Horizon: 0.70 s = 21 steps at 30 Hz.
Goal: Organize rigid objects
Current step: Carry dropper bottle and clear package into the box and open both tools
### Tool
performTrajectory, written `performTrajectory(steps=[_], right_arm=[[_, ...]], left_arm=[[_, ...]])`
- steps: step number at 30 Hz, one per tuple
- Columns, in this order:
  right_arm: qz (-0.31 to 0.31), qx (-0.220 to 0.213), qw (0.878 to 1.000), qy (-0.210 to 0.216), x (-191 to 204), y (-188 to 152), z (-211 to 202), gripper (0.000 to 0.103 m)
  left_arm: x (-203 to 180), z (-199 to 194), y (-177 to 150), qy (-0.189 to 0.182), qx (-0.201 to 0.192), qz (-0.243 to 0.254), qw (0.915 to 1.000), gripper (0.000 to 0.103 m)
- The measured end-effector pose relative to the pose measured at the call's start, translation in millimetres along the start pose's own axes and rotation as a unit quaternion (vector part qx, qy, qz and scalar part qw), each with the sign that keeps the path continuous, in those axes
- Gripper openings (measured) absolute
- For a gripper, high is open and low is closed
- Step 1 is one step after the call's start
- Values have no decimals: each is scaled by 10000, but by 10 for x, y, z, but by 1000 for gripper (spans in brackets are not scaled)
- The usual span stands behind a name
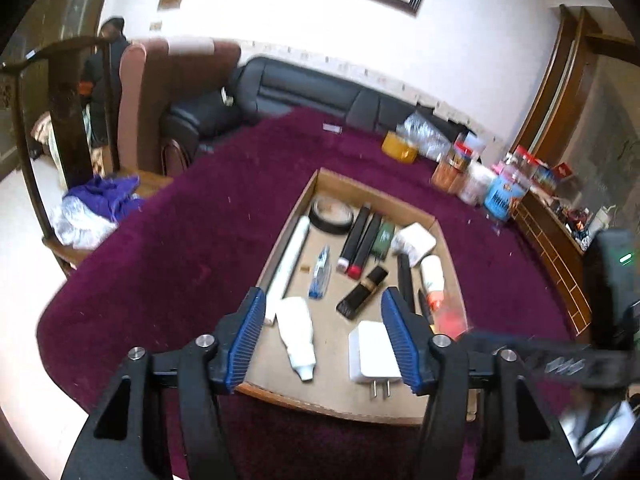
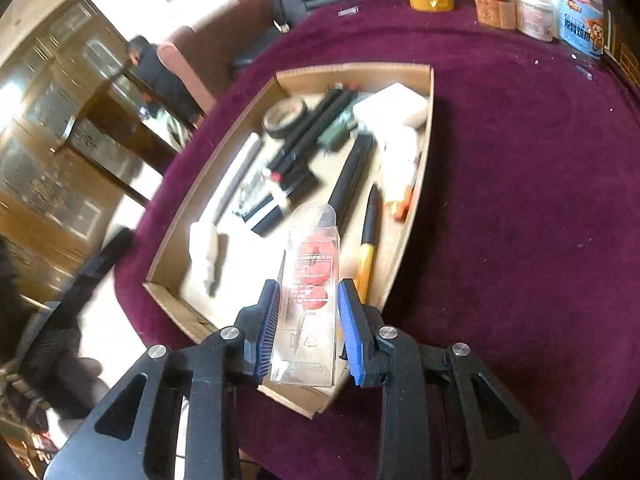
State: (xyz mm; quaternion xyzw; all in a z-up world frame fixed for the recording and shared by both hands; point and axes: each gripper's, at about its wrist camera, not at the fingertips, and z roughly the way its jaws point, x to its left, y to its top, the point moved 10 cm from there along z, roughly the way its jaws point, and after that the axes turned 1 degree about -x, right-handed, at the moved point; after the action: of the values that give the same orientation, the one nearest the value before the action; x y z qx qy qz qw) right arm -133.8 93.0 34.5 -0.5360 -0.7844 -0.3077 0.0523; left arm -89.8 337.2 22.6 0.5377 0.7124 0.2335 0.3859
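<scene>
A shallow cardboard tray (image 1: 448,236) lies on the purple tablecloth, also in the right wrist view (image 2: 428,128). It holds a white charger (image 1: 370,354), a white tube (image 1: 298,334), a tape roll (image 1: 332,212), black sticks (image 1: 360,240), a white bottle (image 1: 432,274) and more. My left gripper (image 1: 323,320) is open and empty above the tray's near end. My right gripper (image 2: 308,312) is shut on a clear plastic package (image 2: 310,292) with red parts inside, held over the tray's near corner. It shows blurred in the left wrist view (image 1: 450,318).
Jars and snack containers (image 1: 480,176) and a yellow tape roll (image 1: 400,146) stand at the table's far right. A black sofa (image 1: 312,88), a brown armchair (image 1: 172,92) and a wooden chair (image 1: 68,120) surround the table. A person (image 2: 160,72) stands beyond.
</scene>
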Motion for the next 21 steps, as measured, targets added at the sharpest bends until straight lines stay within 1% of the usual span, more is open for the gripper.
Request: performTrajectory(steps=[2, 4, 6, 7, 8, 9, 10, 11, 13, 14, 15, 16, 17, 18, 19, 20, 21], right_arm=[[-11, 17, 9997, -248, -17, -37, 85, 30], [24, 44, 9995, -300, -41, -49, 104, 30], [-36, -10, 9997, -261, -16, -50, 68, 31], [-98, -111, 9995, -264, 7, -40, 20, 31], [-134, -201, 9994, -261, 7, -14, -12, 31], [-160, -315, 9990, -260, 15, 13, -55, 32], [-190, -461, 9984, -268, 14, 36, -126, 38], [-235, -654, 9971, -310, 5, 54, -213, 49], [-319, -1062, 9925, -516, -35, 97, -375, 59], [-364, -1280, 9888, -672, -80, 114, -456, 60], [-402, -1424, 9857, -810, -122, 112, -537, 60], [-444, -1514, 9827, -968, -163, 107, -592, 61], [-506, -1551, 9788, -1239, -234, 91, -627, 65], [-542, -1551, 9754, -1466, -288, 79, -642, 67], [-556, -1559, 9725, -1638, -326, 72, -647, 67], [-556, -1580, 9678, -1877, -417, 34, -675, 67], [-558, -1578, 9649, -2022, -472, 25, -683, 67]], left_arm=[[-12, -55, 36, 47, -146, 49, 9999, 60], [-20, -122, 82, 120, -338, 110, 9993, 60], [-7, -203, 137, 303, -581, 147, 9977, 63], [4, -264, 180, 513, -769, 184, 9955, 65], [16, -397, 253, 902, -1116, 288, 9892, 69], [6, -490, 299, 1135, -1362, 368, 9835, 72], [-20, -623, 350, 1368, -1663, 440, 9756, 86], [-57, -783, 395, 1579, -1980, 461, 9663, 103], [-153, -1068, 427, 1831, -2519, 408, 9494, 102], [-209, -1168, 422, 1941, -2702, 408, 9422, 102], [-277, -1206, 415, 2005, -2777, 459, 9384, 102], [-335, -1179, 414, 1925, -2716, 530, 9415, 102], [-432, -1064, 399, 1614, -2465, 643, 9534, 102], [-525, -873, 354, 1171, -1984, 688, 9707, 102], [-568, -710, 297, 940, -1539, 634, 9816, 102], [-577, -524, 216, 842, -1043, 538, 9895, 102], [-563, -356, 119, 889, -641, 460, 9929, 102]])
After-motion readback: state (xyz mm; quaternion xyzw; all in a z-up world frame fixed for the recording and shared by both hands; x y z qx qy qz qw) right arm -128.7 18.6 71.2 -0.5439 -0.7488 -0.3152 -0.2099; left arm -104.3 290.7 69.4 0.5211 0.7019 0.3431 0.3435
